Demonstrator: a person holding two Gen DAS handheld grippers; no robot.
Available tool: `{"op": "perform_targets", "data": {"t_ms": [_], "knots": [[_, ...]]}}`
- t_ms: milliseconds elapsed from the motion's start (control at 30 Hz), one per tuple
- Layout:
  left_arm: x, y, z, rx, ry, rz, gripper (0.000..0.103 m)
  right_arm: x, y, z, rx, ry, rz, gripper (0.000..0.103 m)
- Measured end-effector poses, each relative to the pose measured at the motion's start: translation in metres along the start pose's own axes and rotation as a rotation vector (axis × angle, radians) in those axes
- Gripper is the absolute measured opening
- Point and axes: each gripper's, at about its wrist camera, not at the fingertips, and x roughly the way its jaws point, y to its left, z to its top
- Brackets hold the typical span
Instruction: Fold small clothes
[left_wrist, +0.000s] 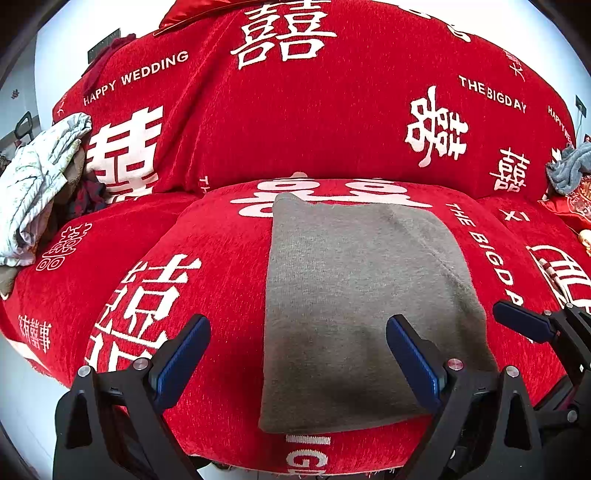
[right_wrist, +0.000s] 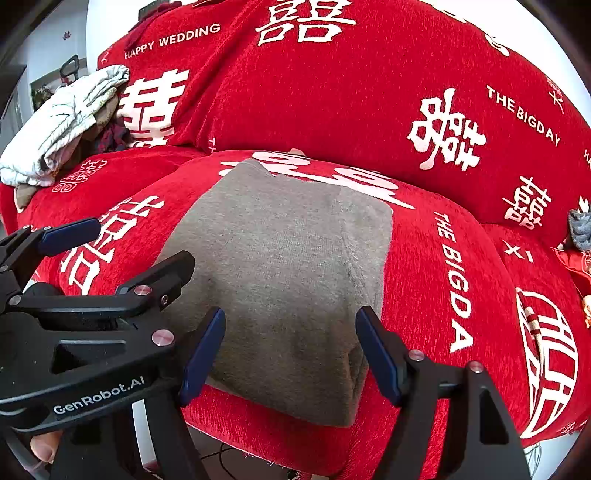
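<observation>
A grey knitted garment (left_wrist: 354, 295) lies folded into a flat rectangle on the red sofa seat cushion (left_wrist: 207, 258); it also shows in the right wrist view (right_wrist: 284, 266). My left gripper (left_wrist: 297, 325) is open and empty, hovering over the garment's near left edge. My right gripper (right_wrist: 291, 317) is open and empty above the garment's near right corner. The right gripper shows at the right of the left wrist view (left_wrist: 524, 317). The left gripper shows at the left of the right wrist view (right_wrist: 122, 243).
A pile of unfolded clothes, white patterned on top (left_wrist: 40, 177), lies on the left seat, also in the right wrist view (right_wrist: 66, 122). A grey-blue cloth (left_wrist: 569, 166) lies at the far right. The sofa backrest (left_wrist: 295, 122) rises behind.
</observation>
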Motion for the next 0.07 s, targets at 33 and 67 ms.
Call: {"op": "perform_targets", "data": {"t_ms": [33,67], "knots": [[-0.0001,0.0008,-0.0005,-0.002,-0.003,0.004,0.097,0.0000,0.0000,0.0000,-0.001,0.000,-0.001,0.076],[-0.0005,0.0012,-0.0010,-0.004,-0.007,0.008,0.097,0.0000,0.0000,0.0000,-0.001,0.000,-0.001,0.076]]}}
